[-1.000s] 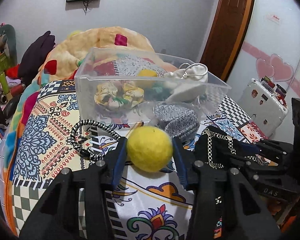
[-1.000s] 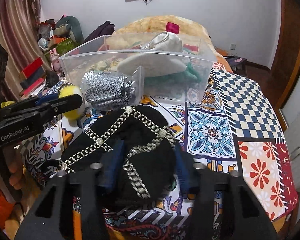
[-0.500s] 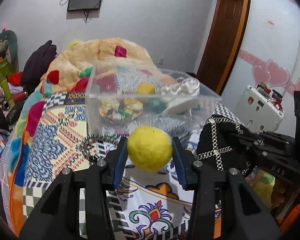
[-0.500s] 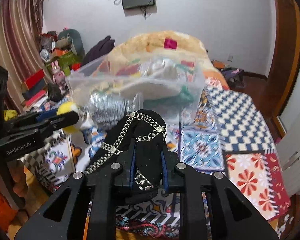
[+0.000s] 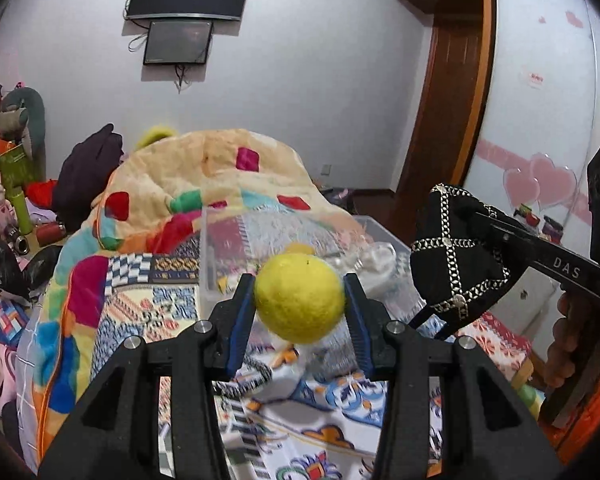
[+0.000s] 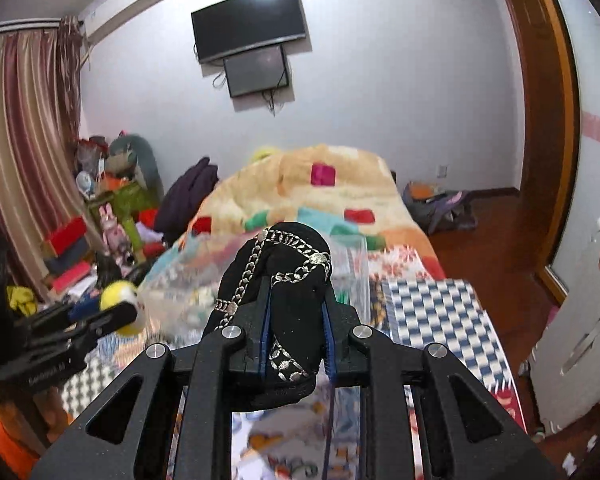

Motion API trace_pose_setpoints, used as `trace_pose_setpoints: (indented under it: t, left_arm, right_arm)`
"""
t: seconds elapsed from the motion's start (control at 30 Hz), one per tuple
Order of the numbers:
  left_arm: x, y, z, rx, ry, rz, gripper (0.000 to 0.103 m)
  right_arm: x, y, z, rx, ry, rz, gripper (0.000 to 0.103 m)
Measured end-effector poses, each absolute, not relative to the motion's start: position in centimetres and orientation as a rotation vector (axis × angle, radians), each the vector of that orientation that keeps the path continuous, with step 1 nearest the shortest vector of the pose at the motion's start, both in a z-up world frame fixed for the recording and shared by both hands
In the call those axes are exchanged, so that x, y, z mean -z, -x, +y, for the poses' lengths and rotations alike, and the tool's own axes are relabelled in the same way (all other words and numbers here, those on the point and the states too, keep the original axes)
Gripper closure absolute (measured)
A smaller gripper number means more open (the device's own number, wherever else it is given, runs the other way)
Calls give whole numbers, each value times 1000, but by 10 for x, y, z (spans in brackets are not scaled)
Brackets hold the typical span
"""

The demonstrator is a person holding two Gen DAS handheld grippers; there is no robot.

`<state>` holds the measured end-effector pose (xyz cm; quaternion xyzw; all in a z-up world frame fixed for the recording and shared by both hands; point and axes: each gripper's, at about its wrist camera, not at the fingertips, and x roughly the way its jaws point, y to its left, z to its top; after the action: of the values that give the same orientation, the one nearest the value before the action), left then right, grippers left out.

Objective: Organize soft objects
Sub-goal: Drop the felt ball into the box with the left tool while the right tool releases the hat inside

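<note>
My left gripper (image 5: 299,300) is shut on a yellow felt ball (image 5: 298,297) and holds it in the air above the patterned bedspread (image 5: 140,308). My right gripper (image 6: 296,320) is shut on a black cloth with silver chain trim (image 6: 284,280), also lifted. In the left wrist view the black cloth (image 5: 456,264) hangs at the right. In the right wrist view the ball (image 6: 118,296) shows at the left. The clear plastic bin (image 5: 228,240) with several soft things stands behind and below both grippers, blurred.
A folded orange blanket (image 5: 220,168) with coloured squares lies behind the bin. Clutter and toys (image 6: 112,208) stand at the left by the curtain. A wooden door frame (image 5: 440,120) and a white cabinet (image 6: 580,320) are at the right. A black-and-white braided cord (image 5: 252,376) lies on the bedspread.
Both grippers have risen from the bedspread. The right gripper closed on the black cloth and lifted it. The left keeps the ball. The bin now sits lower in both views.
</note>
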<state>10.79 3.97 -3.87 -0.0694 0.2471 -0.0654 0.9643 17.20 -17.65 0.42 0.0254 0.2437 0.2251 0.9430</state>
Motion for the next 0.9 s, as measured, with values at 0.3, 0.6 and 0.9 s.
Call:
trace_pose_setpoints:
  t: [0.3,0.6,0.9]
  left_arm:
    - [44,-144,63,82,190,521,60]
    - [65,-175,56,77,134,596,60]
    - [74,-184,53,61,139,628,60]
  right_arm:
    - [-10,-201,-142,-434,-70,467,85]
    - [15,-228,-103,-437,20,562,85]
    - [35,-237,-99,-457,62,668,81]
